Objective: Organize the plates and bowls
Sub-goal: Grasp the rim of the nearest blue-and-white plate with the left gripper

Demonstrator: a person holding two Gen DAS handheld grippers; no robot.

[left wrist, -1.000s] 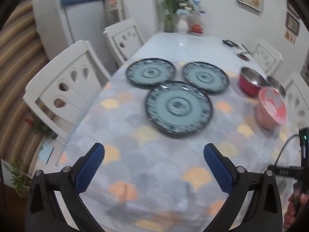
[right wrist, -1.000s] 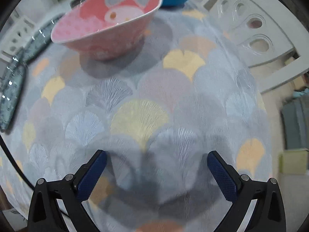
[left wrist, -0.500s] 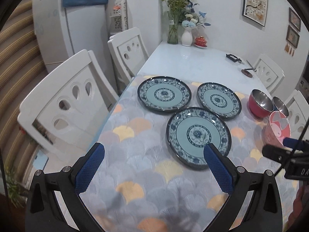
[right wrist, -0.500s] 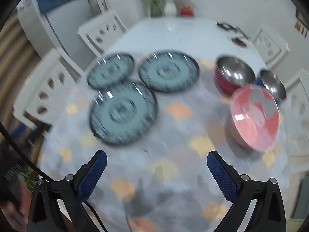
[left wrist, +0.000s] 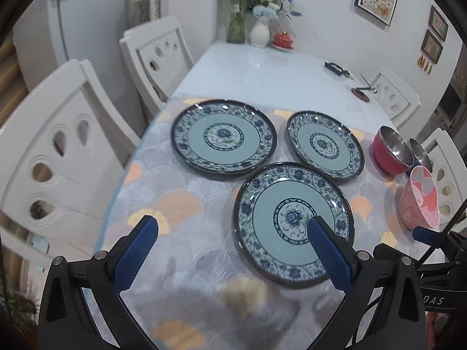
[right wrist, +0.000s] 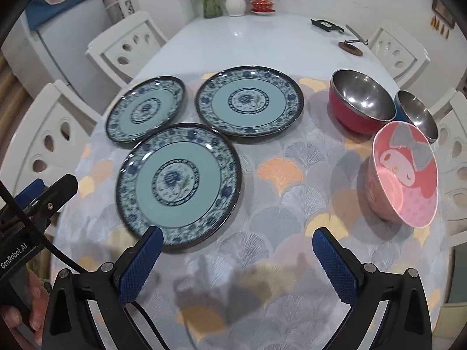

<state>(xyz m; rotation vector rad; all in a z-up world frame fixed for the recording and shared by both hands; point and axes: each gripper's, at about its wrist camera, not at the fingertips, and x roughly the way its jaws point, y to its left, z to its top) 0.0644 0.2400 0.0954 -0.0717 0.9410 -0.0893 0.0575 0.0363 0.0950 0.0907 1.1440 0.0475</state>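
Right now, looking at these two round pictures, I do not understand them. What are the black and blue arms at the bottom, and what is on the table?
A person holds one two-finger gripper in each hand; a camera on each looks forward along its fingers. One picture is from the left gripper, the other from the right gripper. Both are open and hold nothing. On the table, on a patterned cloth, lie three plates and three bowls: pink, red, blue. Nothing is stacked yet.
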